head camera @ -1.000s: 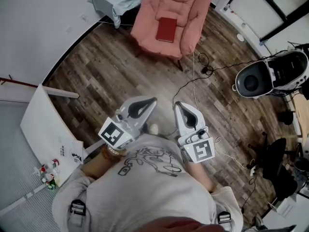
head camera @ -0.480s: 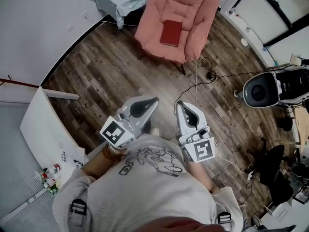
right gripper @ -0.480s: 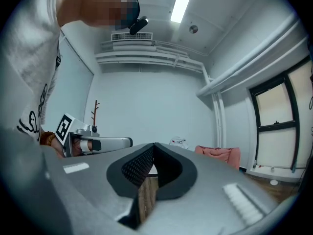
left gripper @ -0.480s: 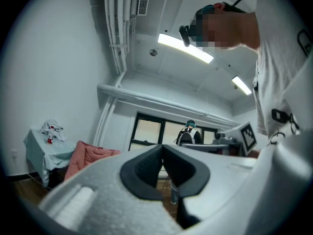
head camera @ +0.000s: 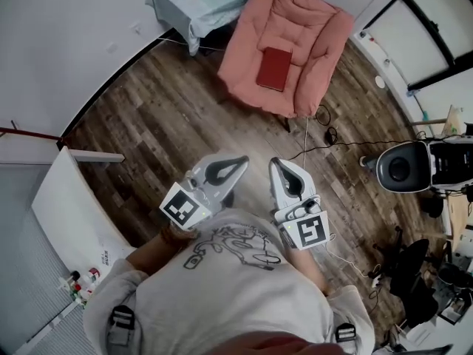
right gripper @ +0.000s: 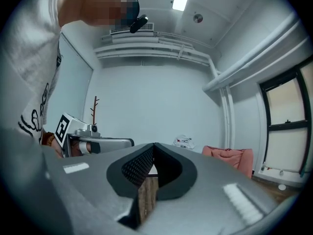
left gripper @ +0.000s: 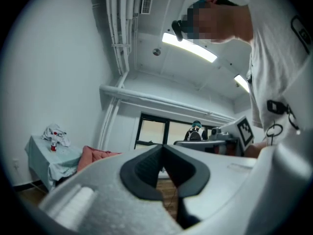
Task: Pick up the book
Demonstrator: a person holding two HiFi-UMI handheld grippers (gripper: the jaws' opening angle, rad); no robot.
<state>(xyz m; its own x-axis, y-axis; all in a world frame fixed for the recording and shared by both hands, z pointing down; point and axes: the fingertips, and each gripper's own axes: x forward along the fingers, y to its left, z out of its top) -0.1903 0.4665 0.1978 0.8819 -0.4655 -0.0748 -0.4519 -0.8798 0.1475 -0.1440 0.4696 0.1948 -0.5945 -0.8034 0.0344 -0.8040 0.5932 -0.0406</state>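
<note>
A dark red book [head camera: 274,68] lies flat on the seat of a pink armchair [head camera: 314,58] at the top of the head view. My left gripper [head camera: 242,159] and right gripper [head camera: 274,161] are held side by side in front of the person's chest, both pointing toward the chair and well short of it. Both are shut with nothing between their jaws. In the left gripper view the jaw tips [left gripper: 162,146] meet, and the armchair [left gripper: 93,155] shows low at the left. In the right gripper view the tips [right gripper: 154,145] also touch, with the armchair [right gripper: 230,155] at the right.
A small table under a pale green cloth [head camera: 199,2] stands left of the chair. A black cable [head camera: 325,135] runs across the wood floor to a round white and black machine [head camera: 414,165]. A white board [head camera: 74,205] leans at the left. Office chairs [head camera: 414,279] stand at the right.
The armchair and book have shifted down and to the right in the head view as the person walks toward them. Both grippers keep their place before the chest, shut.
</note>
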